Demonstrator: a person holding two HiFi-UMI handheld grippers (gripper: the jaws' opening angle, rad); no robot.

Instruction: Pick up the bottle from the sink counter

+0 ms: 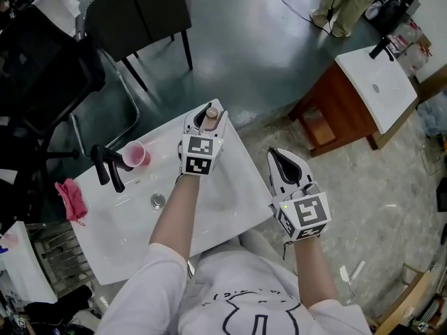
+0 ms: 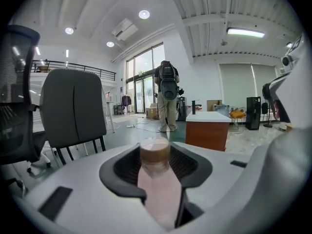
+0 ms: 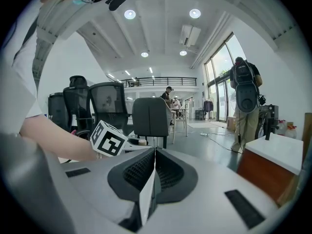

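Observation:
The bottle (image 1: 210, 119) is pale pink with a brown cap and stands upright at the far corner of the white sink counter (image 1: 234, 197). My left gripper (image 1: 207, 112) reaches over the basin and is shut on it. In the left gripper view the bottle (image 2: 157, 184) fills the gap between the two dark pads (image 2: 124, 168), with its cap just above them. Whether it still rests on the counter I cannot tell. My right gripper (image 1: 283, 160) hangs off the counter's right edge, shut and empty; in its own view the right gripper (image 3: 154, 155) has its pads meeting in a thin line.
On the counter's left are a black faucet (image 1: 108, 167), a pink cup (image 1: 136, 153) and a pink cloth (image 1: 72, 199); a drain (image 1: 158, 201) sits in the basin. A dark chair (image 1: 140, 12) stands beyond it. A second sink cabinet (image 1: 360, 93) and a standing person (image 1: 342, 2) are at the far right.

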